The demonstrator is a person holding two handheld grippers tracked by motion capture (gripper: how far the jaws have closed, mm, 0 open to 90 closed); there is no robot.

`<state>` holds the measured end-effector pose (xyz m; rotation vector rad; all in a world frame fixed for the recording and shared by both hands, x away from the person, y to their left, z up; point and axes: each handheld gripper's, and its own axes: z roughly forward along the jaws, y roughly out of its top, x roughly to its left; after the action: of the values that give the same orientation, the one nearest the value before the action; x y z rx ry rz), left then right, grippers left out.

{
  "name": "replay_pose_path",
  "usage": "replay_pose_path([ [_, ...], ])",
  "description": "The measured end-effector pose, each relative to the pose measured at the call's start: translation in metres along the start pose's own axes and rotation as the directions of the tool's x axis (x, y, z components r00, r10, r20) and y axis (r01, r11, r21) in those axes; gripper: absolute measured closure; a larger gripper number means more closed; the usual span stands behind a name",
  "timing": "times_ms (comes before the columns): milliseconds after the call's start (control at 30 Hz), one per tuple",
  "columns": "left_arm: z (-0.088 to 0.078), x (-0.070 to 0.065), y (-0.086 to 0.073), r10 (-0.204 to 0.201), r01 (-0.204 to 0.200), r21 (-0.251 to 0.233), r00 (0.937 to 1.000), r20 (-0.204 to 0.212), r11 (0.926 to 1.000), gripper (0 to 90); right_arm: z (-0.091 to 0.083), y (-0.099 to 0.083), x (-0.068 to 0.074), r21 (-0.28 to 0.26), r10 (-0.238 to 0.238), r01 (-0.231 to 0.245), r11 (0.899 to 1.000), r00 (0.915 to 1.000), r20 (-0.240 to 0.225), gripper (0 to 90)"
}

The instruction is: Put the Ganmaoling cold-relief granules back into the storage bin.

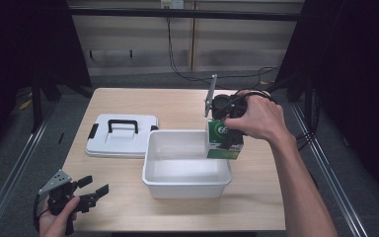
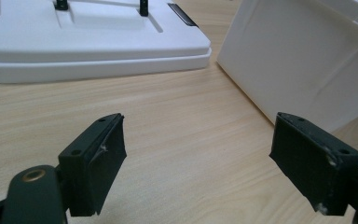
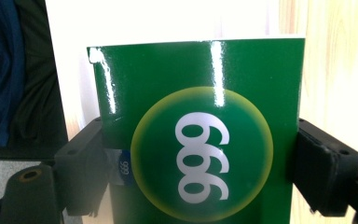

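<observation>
A green box (image 1: 223,140) with white "999" digits in a yellow-edged circle (image 3: 200,156) hangs at the right rim of the white bin (image 1: 186,183). My right gripper (image 1: 228,129) is shut on it, one jaw on each side of the box, with a hand around the gripper from the right. The left gripper (image 1: 93,187) rests low at the table's front left corner, held in a hand. Its jaws stand wide apart over bare wood (image 2: 198,149), nothing between them.
A white lid with a black handle (image 1: 121,134) lies flat left of the bin, also near in the left gripper view (image 2: 88,42). The bin's wall (image 2: 307,60) stands close on the right of the left gripper. Cables trail at the table's far right.
</observation>
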<state>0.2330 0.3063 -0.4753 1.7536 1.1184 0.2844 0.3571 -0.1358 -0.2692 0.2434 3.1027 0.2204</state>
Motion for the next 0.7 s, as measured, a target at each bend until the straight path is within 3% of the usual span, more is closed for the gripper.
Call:
replay_pose_path([
  [233,0.000,0.000,0.000,-0.005,0.005,-0.002,1.0000,0.002,1.0000,17.4,0.011,0.016,0.000,0.001,-0.028,0.028,1.000,0.9995,-0.013,15.9],
  [700,0.000,-0.001,0.000,-0.006,0.006,-0.004,1.0000,0.003,1.0000,17.4,0.033,0.028,0.000,0.008,-0.042,0.043,0.999,0.9984,-0.036,15.8],
])
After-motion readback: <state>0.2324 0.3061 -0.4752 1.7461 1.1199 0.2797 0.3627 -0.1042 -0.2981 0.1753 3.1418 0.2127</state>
